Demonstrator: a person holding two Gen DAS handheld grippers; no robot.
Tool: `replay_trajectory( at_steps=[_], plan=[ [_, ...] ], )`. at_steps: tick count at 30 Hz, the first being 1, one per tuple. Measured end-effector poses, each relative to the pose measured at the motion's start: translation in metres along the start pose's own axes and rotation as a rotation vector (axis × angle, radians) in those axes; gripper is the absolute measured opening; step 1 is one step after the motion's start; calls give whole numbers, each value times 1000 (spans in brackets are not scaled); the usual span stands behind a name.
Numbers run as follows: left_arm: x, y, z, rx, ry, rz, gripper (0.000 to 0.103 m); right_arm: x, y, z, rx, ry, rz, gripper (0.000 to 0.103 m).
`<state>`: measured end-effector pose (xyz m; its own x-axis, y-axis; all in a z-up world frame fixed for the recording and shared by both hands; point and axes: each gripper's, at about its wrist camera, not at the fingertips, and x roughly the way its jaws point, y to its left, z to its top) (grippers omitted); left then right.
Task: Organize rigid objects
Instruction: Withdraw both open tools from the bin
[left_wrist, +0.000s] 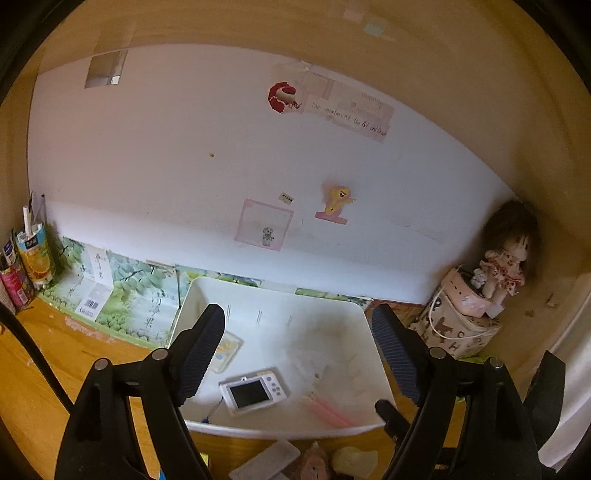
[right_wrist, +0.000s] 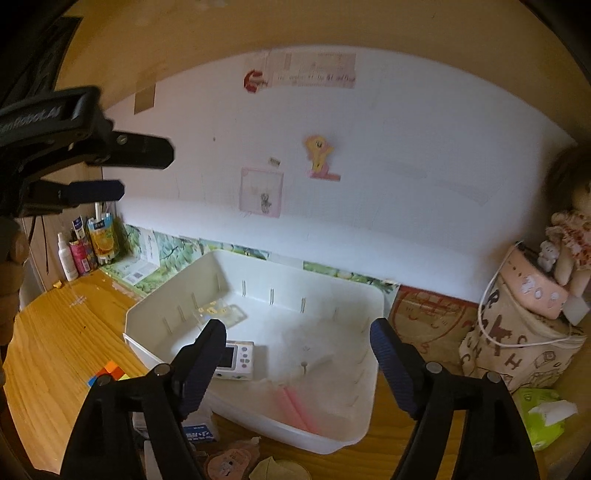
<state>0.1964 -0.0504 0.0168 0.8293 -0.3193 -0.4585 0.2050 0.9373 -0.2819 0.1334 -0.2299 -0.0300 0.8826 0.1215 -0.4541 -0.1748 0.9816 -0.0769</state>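
White wall, stuck with stickers and paper notes, backs a wooden desk on which a white plastic bin stands against the wall.

Bin contents, as observed: a small white digital camera lying screen-up near the front left; a clear card case with yellow print leaning toward the left wall; two pink sticks, possibly pens, lying at the front. The remaining floor of the bin is bare, though it appears smudged or hazy.

Items noted outside the bin: a colourful cube on the desk to its left; a blue-and-white packet, a flat white case and some small soft-looking figures at the front edge, only partly visible.

Left gripper is held above the bin, jaws spread wide, nothing between them. Right gripper likewise stands wide open and empty over the bin.

Progress is judged partial: three kinds of item are stowed, while several loose objects remain to be collected.
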Motion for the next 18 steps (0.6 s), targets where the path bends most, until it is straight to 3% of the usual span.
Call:
replay_trajectory(
  at_steps=[18],
  plan=[
    [-55, 13, -39, -18, 35, 31, 84, -68, -1, -4, 102, -79, -62, 83]
  ],
)
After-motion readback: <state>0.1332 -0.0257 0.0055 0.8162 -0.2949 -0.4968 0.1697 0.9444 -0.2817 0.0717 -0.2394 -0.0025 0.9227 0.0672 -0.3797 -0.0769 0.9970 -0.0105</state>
